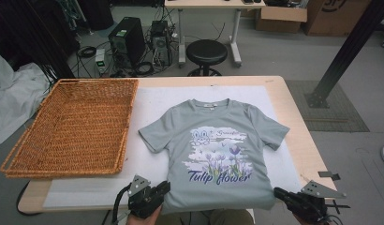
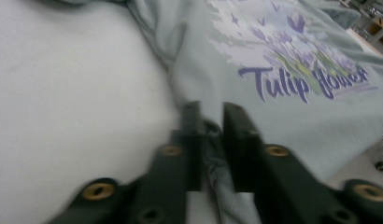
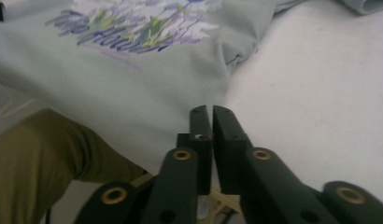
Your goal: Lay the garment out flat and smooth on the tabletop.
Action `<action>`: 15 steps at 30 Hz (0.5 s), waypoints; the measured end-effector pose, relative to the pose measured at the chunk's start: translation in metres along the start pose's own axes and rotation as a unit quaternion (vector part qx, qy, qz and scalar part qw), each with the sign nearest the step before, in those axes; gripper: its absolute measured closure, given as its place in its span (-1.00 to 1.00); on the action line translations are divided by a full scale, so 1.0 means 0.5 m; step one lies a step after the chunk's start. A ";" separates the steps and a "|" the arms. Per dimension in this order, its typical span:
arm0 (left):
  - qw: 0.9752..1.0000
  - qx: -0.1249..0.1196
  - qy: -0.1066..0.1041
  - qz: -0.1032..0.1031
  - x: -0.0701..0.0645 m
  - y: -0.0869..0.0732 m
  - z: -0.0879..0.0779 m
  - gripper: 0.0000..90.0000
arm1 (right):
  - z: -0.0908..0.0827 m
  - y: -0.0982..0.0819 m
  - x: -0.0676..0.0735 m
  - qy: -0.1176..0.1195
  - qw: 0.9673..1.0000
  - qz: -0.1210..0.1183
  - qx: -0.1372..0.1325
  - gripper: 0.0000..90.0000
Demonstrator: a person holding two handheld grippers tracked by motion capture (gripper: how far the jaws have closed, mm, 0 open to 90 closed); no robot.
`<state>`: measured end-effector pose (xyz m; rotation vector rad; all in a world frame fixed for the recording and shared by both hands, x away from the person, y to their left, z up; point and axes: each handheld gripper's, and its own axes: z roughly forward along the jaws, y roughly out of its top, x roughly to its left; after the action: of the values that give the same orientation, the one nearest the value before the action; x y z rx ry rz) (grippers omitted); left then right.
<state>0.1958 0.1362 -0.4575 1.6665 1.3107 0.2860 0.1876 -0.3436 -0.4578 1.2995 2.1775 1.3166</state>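
The fingers (image 2: 192, 140) of the left gripper (image 1: 163, 189) pinch a bunched fold of the T-shirt (image 1: 218, 154) at its near left corner. The fingers (image 3: 201, 135) of the right gripper (image 1: 280, 192) are pressed almost together at the near right corner of the shirt, and I cannot tell if cloth is between them. The grey shirt lies flat, picture side up, on the white mat (image 1: 152, 101) on the desk (image 1: 298, 140), with its bottom hem hanging over the near edge. One brown wicker basket (image 1: 73, 126) sits to the left with nothing in it, its left side sticking out past the desk edge. There is bare mat between basket and shirt and beyond the collar. I count one shirt, one basket, two grippers.
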 end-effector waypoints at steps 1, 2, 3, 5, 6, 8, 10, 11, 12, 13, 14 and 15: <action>1.000 -0.003 0.003 -0.004 0.001 0.005 0.001 0.53 | 0.000 0.002 -0.004 0.001 1.000 0.007 -0.006 0.75; 1.000 -0.007 0.006 -0.010 0.003 0.012 0.003 0.43 | 0.001 0.005 -0.006 0.000 1.000 0.011 -0.010 0.72; 1.000 -0.011 0.006 -0.017 0.005 0.022 0.006 0.39 | 0.003 0.009 -0.009 -0.001 1.000 0.013 -0.012 0.66; 1.000 -0.008 0.010 -0.018 0.006 0.036 0.015 0.33 | 0.011 0.018 -0.011 -0.002 1.000 0.020 -0.017 0.57; 1.000 0.001 0.015 -0.019 0.006 0.044 0.025 0.30 | 0.017 0.023 -0.012 -0.003 1.000 0.022 -0.017 0.50; 0.999 0.019 0.027 -0.020 0.005 0.051 0.043 0.25 | 0.032 0.030 -0.010 -0.004 1.000 0.029 -0.007 0.44; 0.998 0.041 0.051 -0.011 0.001 0.053 0.059 0.29 | 0.048 0.028 -0.005 -0.005 1.000 0.026 0.008 0.49; 0.998 0.038 0.059 -0.004 -0.001 0.051 0.059 0.47 | 0.048 0.026 -0.001 -0.021 1.000 0.015 0.005 0.64; 0.997 0.040 0.071 0.002 -0.003 0.049 0.060 0.67 | 0.048 0.026 0.000 -0.023 1.000 0.013 0.004 0.81; 0.996 0.040 0.075 0.001 -0.003 0.047 0.059 0.78 | 0.045 0.024 -0.001 -0.021 1.000 0.011 0.007 0.92; 0.996 0.039 0.076 0.000 -0.002 0.045 0.057 0.88 | 0.043 0.021 0.000 -0.023 1.000 0.007 0.005 0.94; 0.996 0.040 0.076 -0.005 -0.002 0.045 0.054 0.89 | 0.041 0.019 0.001 -0.022 1.000 0.006 0.004 0.94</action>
<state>0.2275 0.1218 -0.4534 1.7328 1.4607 0.3643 0.2055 -0.3302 -0.4611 1.3333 2.1510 1.2717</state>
